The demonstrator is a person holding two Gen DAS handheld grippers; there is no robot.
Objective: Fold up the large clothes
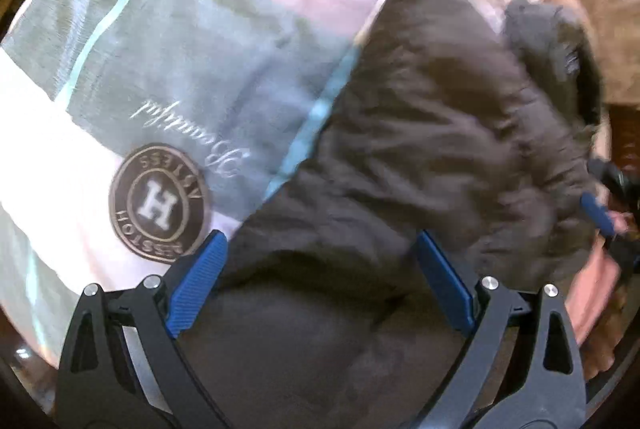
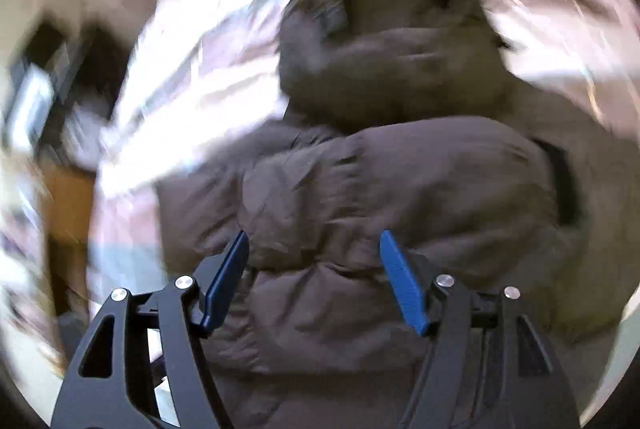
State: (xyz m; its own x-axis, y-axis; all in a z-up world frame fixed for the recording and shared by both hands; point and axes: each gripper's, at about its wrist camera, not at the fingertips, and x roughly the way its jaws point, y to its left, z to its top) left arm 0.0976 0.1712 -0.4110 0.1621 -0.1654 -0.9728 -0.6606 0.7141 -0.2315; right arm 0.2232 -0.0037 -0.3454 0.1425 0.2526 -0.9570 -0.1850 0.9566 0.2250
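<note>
Dark brown puffer jacket lies spread on a bedspread with grey, pink and white blocks. Left gripper points steeply down over it, jaws spread wide, nothing pinched between the blue pads; jacket fabric sits below and ahead of the gap, not gripped. Just off the left pad, a round dark badge with a white "H" printed on the bedspread, cursive lettering further ahead-left of it. A turquoise stripe runs along the jacket's edge ahead of the gripper. Far right of the left gripper, at the jacket's other edge, a blue finger of the right gripper shows, with what may be a bit of hand beside it, too blurred to be sure.

Right wrist view is heavily motion-blurred. Right gripper also points down, jaws released and partly apart, empty; quilted jacket fills the space under and between the pads without being squeezed. The hood lies straight ahead of this gripper, pale bedspread to its ahead-left.
</note>
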